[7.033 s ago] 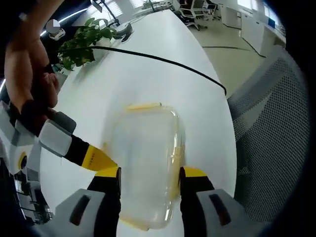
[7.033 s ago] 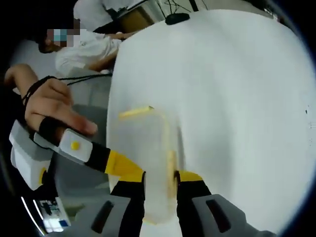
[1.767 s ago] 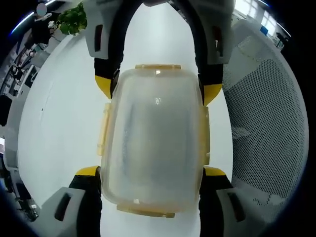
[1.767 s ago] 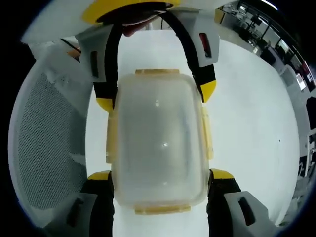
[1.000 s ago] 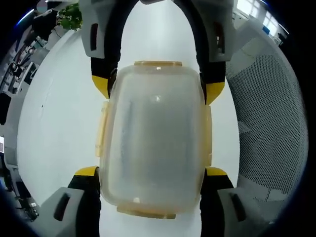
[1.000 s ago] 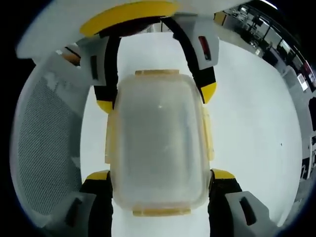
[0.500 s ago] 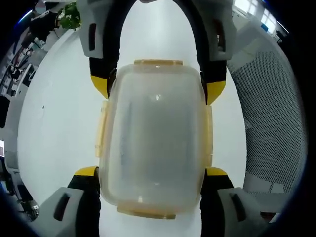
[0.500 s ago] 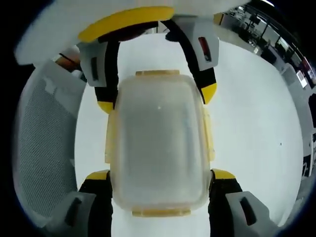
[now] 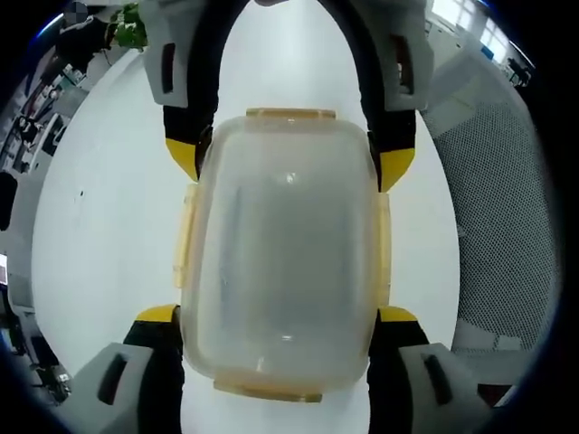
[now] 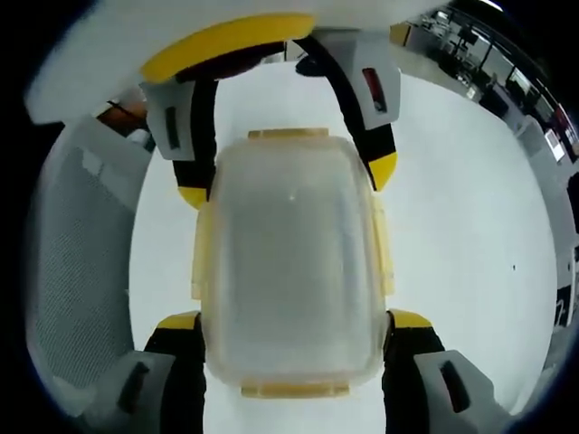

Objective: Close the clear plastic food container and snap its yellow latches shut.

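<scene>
Here, container (image 9: 282, 262): frame centre, on white bench (image 9: 99, 217).
Left gripper (image 9: 276, 321): grasping container's near end.
Right gripper (image 10: 294, 325): grasping opposite end.
Risk: uneven squeeze leaves yellow latches (image 9: 185, 237) unsnapped.

No readable text, label, brand, number or sign anywhere in the left or right gripper view.

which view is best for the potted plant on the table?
Left gripper view: the green plant sits at the table's far end, top left, small but recognisable. In the right gripper view that direction is covered by the left gripper's body, so I can't make the plant out there.
</scene>
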